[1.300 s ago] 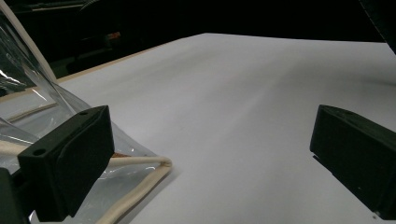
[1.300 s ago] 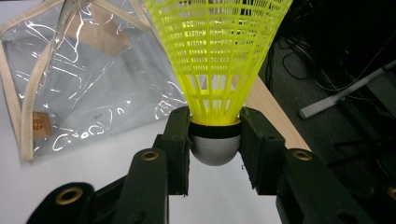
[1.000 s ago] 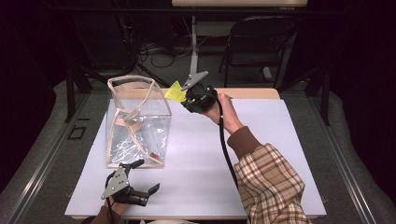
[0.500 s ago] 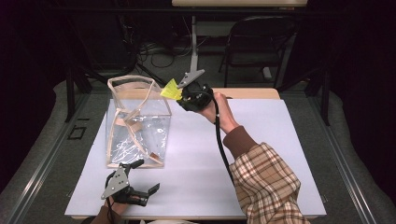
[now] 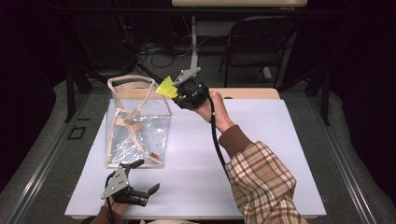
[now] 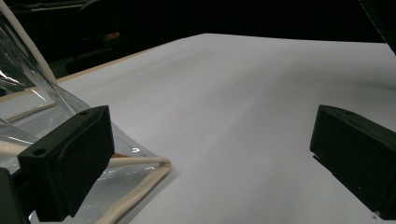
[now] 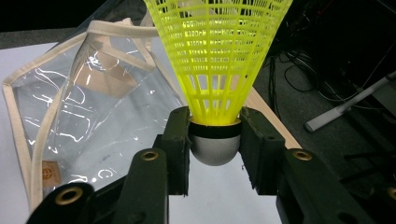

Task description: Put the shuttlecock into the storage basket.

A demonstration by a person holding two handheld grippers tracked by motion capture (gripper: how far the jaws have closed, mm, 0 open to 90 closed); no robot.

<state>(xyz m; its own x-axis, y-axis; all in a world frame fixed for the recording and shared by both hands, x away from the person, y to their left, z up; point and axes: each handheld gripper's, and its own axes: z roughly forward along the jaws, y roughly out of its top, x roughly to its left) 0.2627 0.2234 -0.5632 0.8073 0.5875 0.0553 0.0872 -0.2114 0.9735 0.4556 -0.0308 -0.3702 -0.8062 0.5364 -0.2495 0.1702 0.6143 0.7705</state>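
A white worktop (image 5: 261,140) sits in a dark room with a black folding chair (image 5: 254,42) behind it. Over its far edge, a yellow plastic mesh shuttlecock (image 7: 217,70) with a white rounded cork is pinched at its base by the right claw (image 7: 215,140), just beside the rim of a clear plastic tote bag with cream trim (image 5: 137,121). The left claw (image 5: 140,179) rests spread open and empty near the bag's front corner.
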